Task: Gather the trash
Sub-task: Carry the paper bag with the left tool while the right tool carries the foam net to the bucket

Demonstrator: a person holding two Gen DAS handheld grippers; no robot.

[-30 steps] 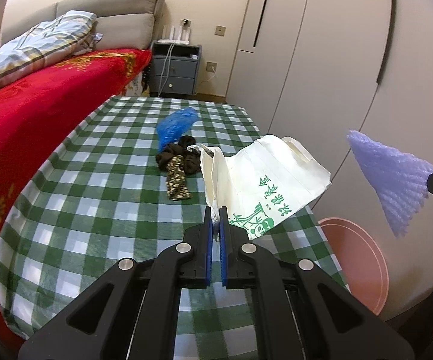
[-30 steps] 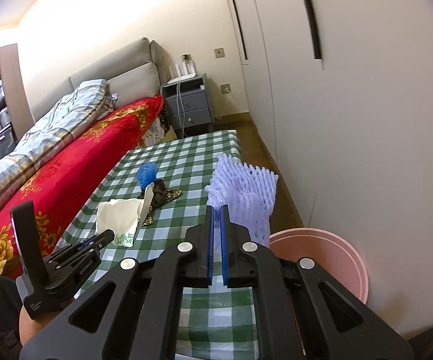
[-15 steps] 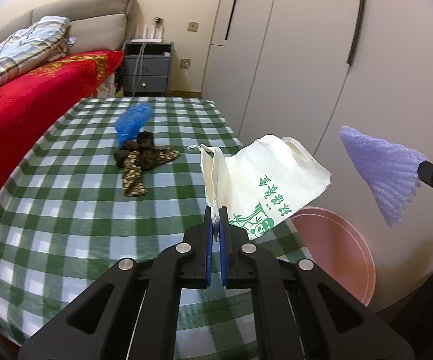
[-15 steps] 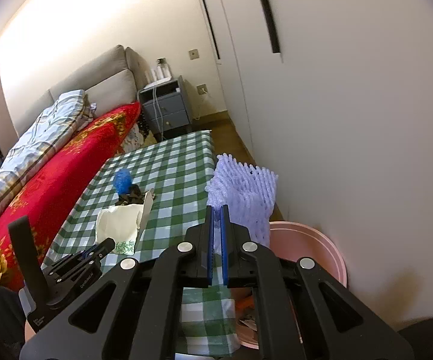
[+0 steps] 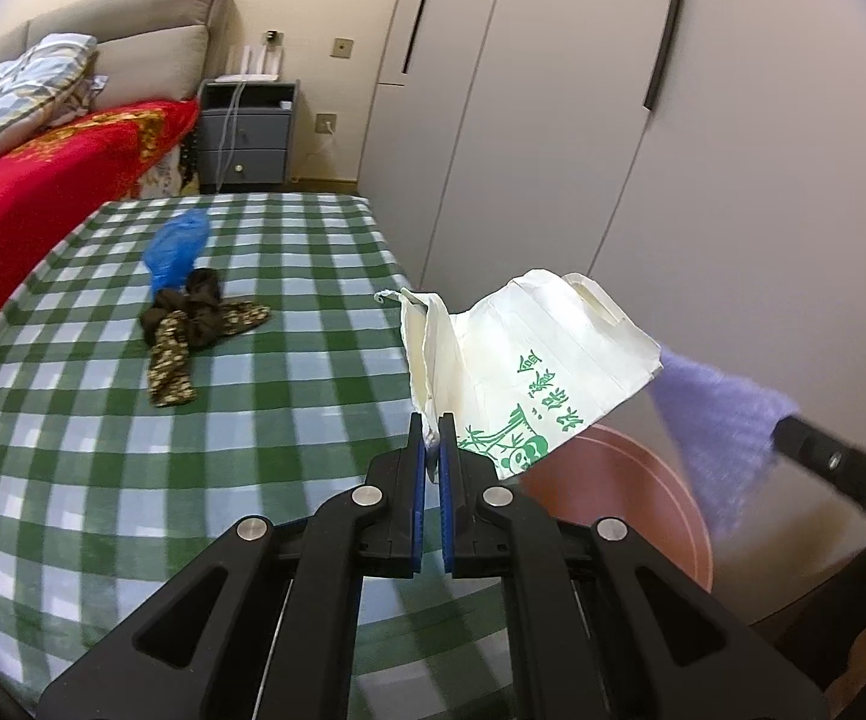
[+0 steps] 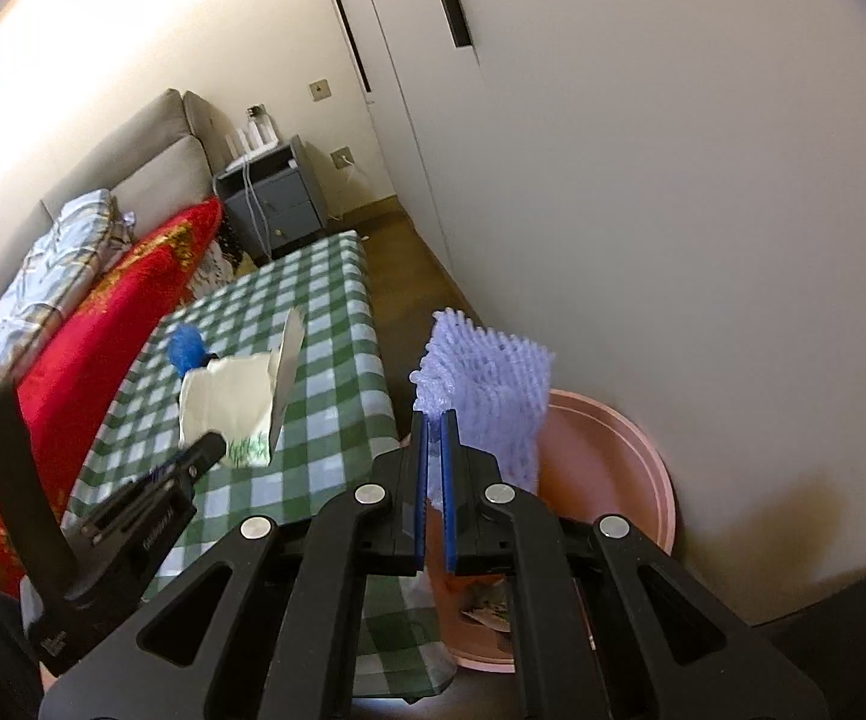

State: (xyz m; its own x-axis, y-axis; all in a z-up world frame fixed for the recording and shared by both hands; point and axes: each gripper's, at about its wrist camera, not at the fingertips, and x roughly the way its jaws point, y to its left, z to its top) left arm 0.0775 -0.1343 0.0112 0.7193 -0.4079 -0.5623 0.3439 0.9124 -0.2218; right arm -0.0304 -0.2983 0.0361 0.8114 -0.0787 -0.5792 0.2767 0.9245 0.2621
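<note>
My left gripper (image 5: 431, 429) is shut on a corner of a white paper bag (image 5: 529, 354) with green print, held in the air past the right edge of the checked table (image 5: 133, 456). My right gripper (image 6: 433, 426) is shut on a lilac foam net sleeve (image 6: 487, 378), which hangs over the pink bin (image 6: 613, 468) on the floor. The foam net sleeve (image 5: 715, 420) shows blurred in the left wrist view, above the pink bin (image 5: 631, 504). In the right wrist view the left gripper (image 6: 208, 447) and paper bag (image 6: 235, 402) appear on the left.
A blue plastic bag (image 5: 178, 246) and a dark patterned cloth (image 5: 193, 324) lie on the green checked table. A red-covered bed (image 5: 25, 192) runs along its left side. White wardrobe doors (image 5: 553, 120) stand close on the right. Some trash lies inside the bin (image 6: 481, 600).
Both grippers have shifted right toward the bin with their loads. The foam sleeve has dropped lower over the bin, and the bag now hangs beyond the table's edge.
</note>
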